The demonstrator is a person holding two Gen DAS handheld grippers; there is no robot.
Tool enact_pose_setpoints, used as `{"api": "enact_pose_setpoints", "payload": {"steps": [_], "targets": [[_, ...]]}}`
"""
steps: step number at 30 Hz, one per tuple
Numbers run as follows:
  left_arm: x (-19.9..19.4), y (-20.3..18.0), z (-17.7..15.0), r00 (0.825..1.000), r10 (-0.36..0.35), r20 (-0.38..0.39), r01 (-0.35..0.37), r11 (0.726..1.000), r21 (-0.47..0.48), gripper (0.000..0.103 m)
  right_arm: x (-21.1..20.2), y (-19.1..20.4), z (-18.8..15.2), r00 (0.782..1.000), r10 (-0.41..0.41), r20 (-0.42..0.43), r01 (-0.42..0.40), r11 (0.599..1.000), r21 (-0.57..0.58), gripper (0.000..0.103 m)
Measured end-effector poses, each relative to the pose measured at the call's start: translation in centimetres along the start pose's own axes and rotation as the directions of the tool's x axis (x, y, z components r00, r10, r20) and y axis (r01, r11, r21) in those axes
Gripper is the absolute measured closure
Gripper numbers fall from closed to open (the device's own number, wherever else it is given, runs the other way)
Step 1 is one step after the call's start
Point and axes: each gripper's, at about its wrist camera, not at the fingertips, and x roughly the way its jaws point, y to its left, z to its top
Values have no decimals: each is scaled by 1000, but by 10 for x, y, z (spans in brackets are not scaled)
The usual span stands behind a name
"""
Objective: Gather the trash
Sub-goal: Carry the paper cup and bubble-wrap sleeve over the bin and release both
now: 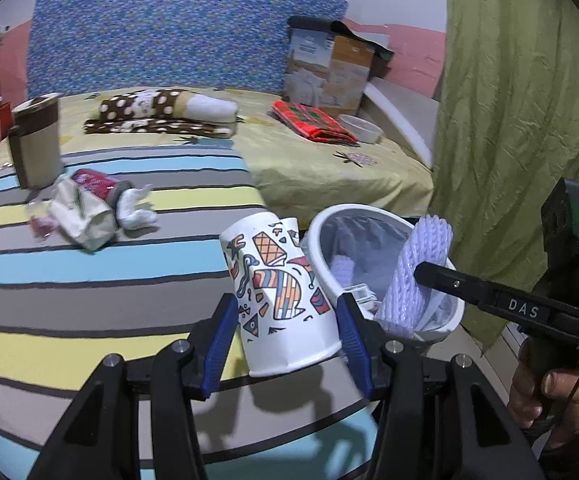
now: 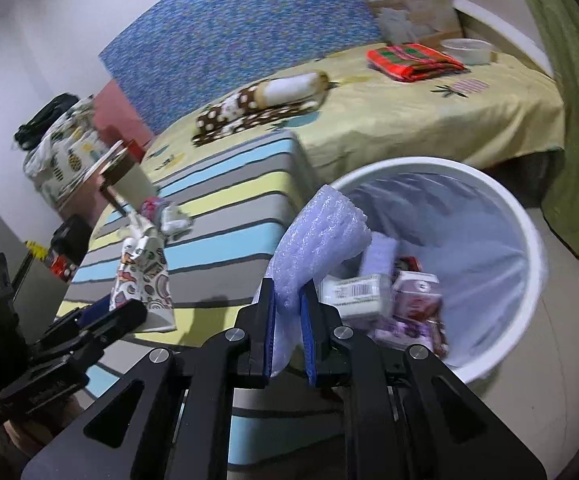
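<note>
A crushed white paper cup [image 1: 281, 296] with a colourful print sits between the fingers of my left gripper [image 1: 289, 344], whose jaws stand wide with gaps on both sides of the cup. It also shows in the right wrist view [image 2: 145, 276]. My right gripper [image 2: 287, 320] is shut on a roll of white bubble wrap [image 2: 321, 232] and holds it over the rim of the white lined trash bin [image 2: 529, 240]. The bin [image 1: 321, 248] holds several cartons. More trash [image 1: 89, 208] lies on the striped table: a crumpled carton, a red wrapper, white tissue.
A beige and brown lidded mug [image 1: 35, 140] stands at the table's far left. Behind is a bed with a yellow sheet [image 1: 329, 160], a folded spotted blanket [image 1: 161, 116], a red cloth [image 1: 313, 124] and a cardboard box [image 1: 325, 68]. A green curtain [image 1: 521, 120] hangs at right.
</note>
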Motion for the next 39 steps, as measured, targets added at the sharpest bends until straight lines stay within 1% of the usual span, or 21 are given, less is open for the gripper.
{"api": "enact_pose_setpoints", "payload": {"steps": [6,11,17,19,23,24,26,28,30,31,39], "targets": [[16,-23,8,999,-37,-14,37,999,37,50,-8,-27,-3,999,-40,8,40,998,48,89],[32,-41,14,997,-65,-33,67,995,67,50,-10,-43,-3,997,-71,4,71,995,67,89],[52,-58,18,993,-96,-63,102,991,88,49,-9,-57,-3,994,-107,-19,109,991,72,88],[59,-63,18,992,-108,-73,114,989,93,49,-8,-61,-3,993,-116,-29,118,990,73,85],[72,-73,19,986,-137,-96,146,984,102,47,-7,-69,-4,990,-131,-50,134,988,73,85],[75,-77,19,985,-142,-100,153,983,106,46,-7,-69,-4,990,-134,-52,137,988,71,83],[80,-82,21,982,-158,-107,170,979,112,44,-8,-71,-3,990,-133,-52,136,988,69,78],[85,-86,21,978,-173,-115,186,976,116,44,-9,-72,-3,990,-134,-46,137,988,68,64],[87,-88,22,978,-177,-113,190,975,118,43,-10,-73,-2,990,-134,-40,136,988,69,55],[88,-89,22,978,-177,-111,190,975,119,43,-11,-74,-2,990,-133,-38,135,988,69,54],[81,-76,22,983,-155,-98,164,982,90,42,-19,-73,-1,993,-121,-11,121,990,73,54]]}}
